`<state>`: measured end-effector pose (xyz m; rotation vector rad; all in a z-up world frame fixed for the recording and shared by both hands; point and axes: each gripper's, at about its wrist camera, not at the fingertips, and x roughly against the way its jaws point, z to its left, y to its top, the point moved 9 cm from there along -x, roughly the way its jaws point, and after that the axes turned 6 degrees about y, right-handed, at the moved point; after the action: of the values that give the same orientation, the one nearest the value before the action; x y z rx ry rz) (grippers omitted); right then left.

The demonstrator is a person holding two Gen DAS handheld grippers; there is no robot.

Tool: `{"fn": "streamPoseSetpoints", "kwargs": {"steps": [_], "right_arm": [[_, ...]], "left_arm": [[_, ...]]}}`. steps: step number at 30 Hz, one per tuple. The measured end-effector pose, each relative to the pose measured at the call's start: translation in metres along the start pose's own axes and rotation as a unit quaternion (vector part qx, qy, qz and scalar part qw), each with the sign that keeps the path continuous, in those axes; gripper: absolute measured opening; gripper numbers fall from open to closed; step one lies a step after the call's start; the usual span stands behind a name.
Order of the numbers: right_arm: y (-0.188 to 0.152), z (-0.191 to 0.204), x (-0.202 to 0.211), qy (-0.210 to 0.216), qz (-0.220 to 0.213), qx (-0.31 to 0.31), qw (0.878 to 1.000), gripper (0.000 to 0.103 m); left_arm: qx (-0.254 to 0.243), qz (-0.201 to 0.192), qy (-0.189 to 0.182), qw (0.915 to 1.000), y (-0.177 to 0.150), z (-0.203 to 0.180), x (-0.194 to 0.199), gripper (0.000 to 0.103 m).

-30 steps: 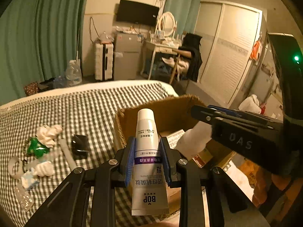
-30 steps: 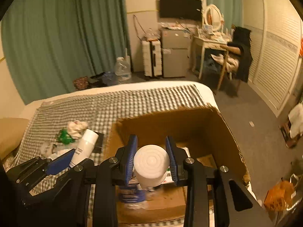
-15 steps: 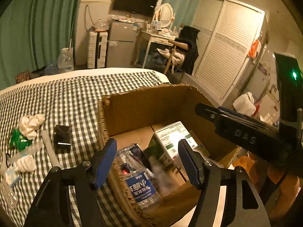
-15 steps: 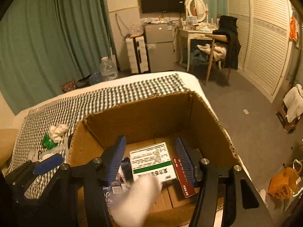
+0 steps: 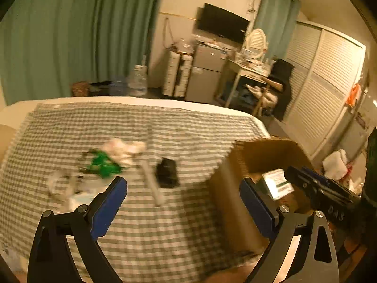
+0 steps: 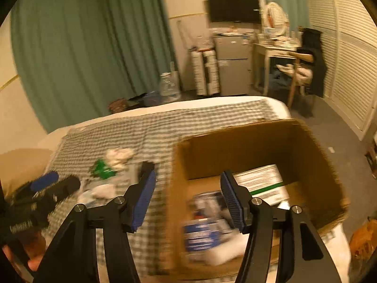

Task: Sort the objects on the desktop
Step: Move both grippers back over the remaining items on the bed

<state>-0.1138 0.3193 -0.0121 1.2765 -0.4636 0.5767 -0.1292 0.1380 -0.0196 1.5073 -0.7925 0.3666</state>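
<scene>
Your left tongs point(image 5: 181, 202) stood wide apart with nothing between the blue pads, held over the near part of the checked cloth point(image 5: 146, 231) on the bed. Your right tongs point(image 6: 188, 195) were also spread wide and empty, straddling the near left wall of the cardboard box point(image 6: 313, 169). Inside the box lay a white carton with a green stripe point(image 6: 261, 184), a blurred blue-labelled bottle point(image 6: 202, 233) and something white beside it, too smeared to identify. Farther out on the cloth, left of the box, sat a small black object point(image 5: 166, 173), a pale stick point(image 5: 152, 184) just beside it, a green wrapper point(image 5: 102, 165) and crumpled white tissue point(image 5: 123, 148).
</scene>
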Motion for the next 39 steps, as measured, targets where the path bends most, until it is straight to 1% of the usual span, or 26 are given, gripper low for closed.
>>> {"fn": "streamPoseSetpoints", "kwargs": {"steps": [1,2,3,5,6,8,9,11,13,14,15,16,17,19,23,26,31,34,39], "right_arm": [[-0.002,0.014,-0.004,0.009,0.002,0.005,1.000,0.057],[-0.004,0.027,-0.008,0.018,0.004,0.011,1.000,0.058],[-0.007,0.043,-0.013,0.027,0.006,0.017,0.999,0.061],[-0.012,0.070,-0.024,0.042,0.010,0.030,0.999,0.063],[-0.017,0.085,-0.031,0.049,0.011,0.036,0.998,0.063],[-0.024,0.103,-0.043,0.060,0.014,0.040,0.997,0.065],[-0.029,0.111,-0.051,0.065,0.017,0.037,0.997,0.068],[-0.036,0.120,-0.059,0.079,0.015,0.025,0.996,0.068],[-0.040,0.129,-0.065,0.092,0.003,0.015,0.996,0.077],[-0.042,0.130,-0.070,0.092,0.001,0.013,0.996,0.084],[-0.044,0.132,-0.074,0.090,-0.004,0.013,0.996,0.085],[-0.046,0.134,-0.080,0.086,-0.010,0.014,0.996,0.086],[-0.049,0.133,-0.086,0.079,-0.008,0.015,0.997,0.089],[-0.057,0.133,-0.104,0.074,0.010,0.014,0.997,0.090],[-0.076,0.132,-0.134,0.083,0.043,-0.004,0.996,0.090],[-0.084,0.137,-0.152,0.076,0.060,0.009,0.995,0.090],[-0.088,0.152,-0.184,0.077,0.080,0.030,0.993,0.090],[-0.091,0.159,-0.200,0.078,0.093,0.038,0.992,0.090],[-0.093,0.170,-0.227,0.079,0.106,0.045,0.990,0.090]], "left_arm": [[0.001,-0.006,0.011,0.9999,0.002,0.012,0.004,0.099],[0.007,-0.018,0.034,0.9992,0.005,0.037,0.011,0.099],[0.011,-0.023,0.045,0.9987,0.005,0.050,0.013,0.099],[0.032,-0.027,0.069,0.9968,0.004,0.089,0.019,0.099],[0.044,-0.026,0.074,0.9959,0.001,0.107,0.019,0.099],[0.073,-0.019,0.096,0.9925,-0.009,0.145,0.018,0.099],[0.080,-0.016,0.105,0.9911,-0.012,0.156,0.017,0.099],[0.100,-0.006,0.125,0.9871,-0.027,0.183,0.012,0.099],[0.117,0.003,0.131,0.9844,-0.041,0.201,0.003,0.099],[0.128,0.004,0.131,0.9831,-0.052,0.211,-0.003,0.099],[0.132,0.004,0.135,0.9820,-0.058,0.215,-0.006,0.099],[0.138,0.006,0.148,0.9792,-0.068,0.222,-0.014,0.099],[0.141,0.007,0.154,0.9778,-0.075,0.225,-0.018,0.099],[0.142,0.023,0.155,0.9773,-0.090,0.227,-0.034,0.099],[0.142,0.064,0.154,0.9758,-0.119,0.226,-0.069,0.099],[0.142,0.090,0.153,0.9738,-0.138,0.225,-0.089,0.099],[0.149,0.113,0.147,0.9714,-0.144,0.226,-0.111,0.099],[0.156,0.129,0.153,0.9673,-0.151,0.233,-0.122,0.099],[0.171,0.159,0.152,0.9605,-0.162,0.240,-0.142,0.099]]}}
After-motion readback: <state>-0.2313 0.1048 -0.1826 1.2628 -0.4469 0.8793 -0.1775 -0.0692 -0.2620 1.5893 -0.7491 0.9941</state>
